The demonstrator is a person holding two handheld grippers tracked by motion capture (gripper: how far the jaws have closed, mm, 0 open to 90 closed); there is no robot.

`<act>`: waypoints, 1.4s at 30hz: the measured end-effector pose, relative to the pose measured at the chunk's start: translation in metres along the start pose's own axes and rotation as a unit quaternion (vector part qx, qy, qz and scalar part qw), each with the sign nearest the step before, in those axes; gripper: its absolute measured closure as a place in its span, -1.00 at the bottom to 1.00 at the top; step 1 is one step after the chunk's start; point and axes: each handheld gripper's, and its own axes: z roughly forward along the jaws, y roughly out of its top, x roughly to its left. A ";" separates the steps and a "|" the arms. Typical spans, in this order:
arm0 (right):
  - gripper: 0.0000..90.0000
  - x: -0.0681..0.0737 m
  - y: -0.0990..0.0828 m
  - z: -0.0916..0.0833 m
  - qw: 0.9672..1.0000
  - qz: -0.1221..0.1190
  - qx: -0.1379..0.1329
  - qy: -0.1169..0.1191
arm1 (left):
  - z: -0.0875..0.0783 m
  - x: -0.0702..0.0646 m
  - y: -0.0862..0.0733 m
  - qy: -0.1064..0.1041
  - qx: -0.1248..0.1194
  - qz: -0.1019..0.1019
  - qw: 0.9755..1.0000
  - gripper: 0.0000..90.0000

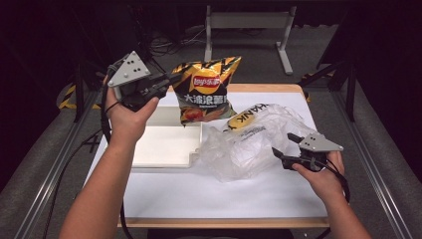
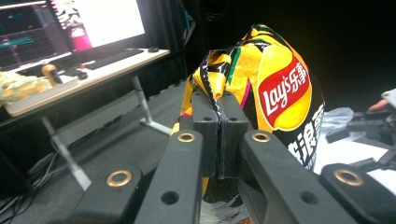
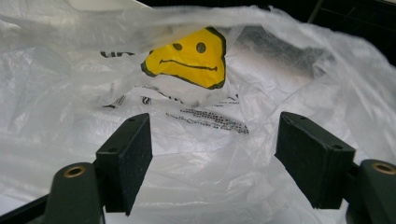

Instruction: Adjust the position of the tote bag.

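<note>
A black and yellow Lay's chip bag (image 1: 206, 89) hangs in the air above the white tray (image 1: 164, 147), held by its left edge. My left gripper (image 1: 171, 82) is shut on that edge; in the left gripper view its jaws pinch the crimped seam of the chip bag (image 2: 275, 88). A crumpled clear plastic bag (image 1: 249, 142) with a yellow smiley face lies on the white table right of the tray. My right gripper (image 1: 284, 145) stands open at the bag's right side, and the plastic bag (image 3: 196, 93) lies just beyond its spread pads (image 3: 128, 158), with nothing pinched.
The white table (image 1: 224, 191) has wooden edges front and back. A grey metal frame (image 1: 246, 22) stands on the floor behind it. In the left gripper view a desk (image 2: 79, 77) with monitors and a keyboard shows at the left.
</note>
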 end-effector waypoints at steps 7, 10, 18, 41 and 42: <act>-0.39 -0.002 -0.001 -0.001 1.000 0.004 -0.003 -0.002 | -0.019 0.015 -0.008 0.013 0.009 0.007 1.000 0.96; -0.39 -0.003 -0.001 -0.003 1.000 0.004 -0.006 -0.004 | -0.024 0.020 -0.013 0.018 0.015 0.010 1.000 0.96; -0.40 -0.001 0.002 -0.010 1.000 0.011 -0.019 -0.003 | -0.031 0.036 -0.030 0.025 0.020 0.001 0.999 0.96; -0.40 0.002 0.005 -0.012 1.000 0.009 -0.028 -0.001 | -0.024 0.057 -0.083 0.029 0.055 -0.048 0.997 0.96; -0.41 0.002 0.005 -0.012 1.000 0.009 -0.028 -0.001 | -0.023 0.056 -0.085 0.029 0.056 -0.048 0.997 0.96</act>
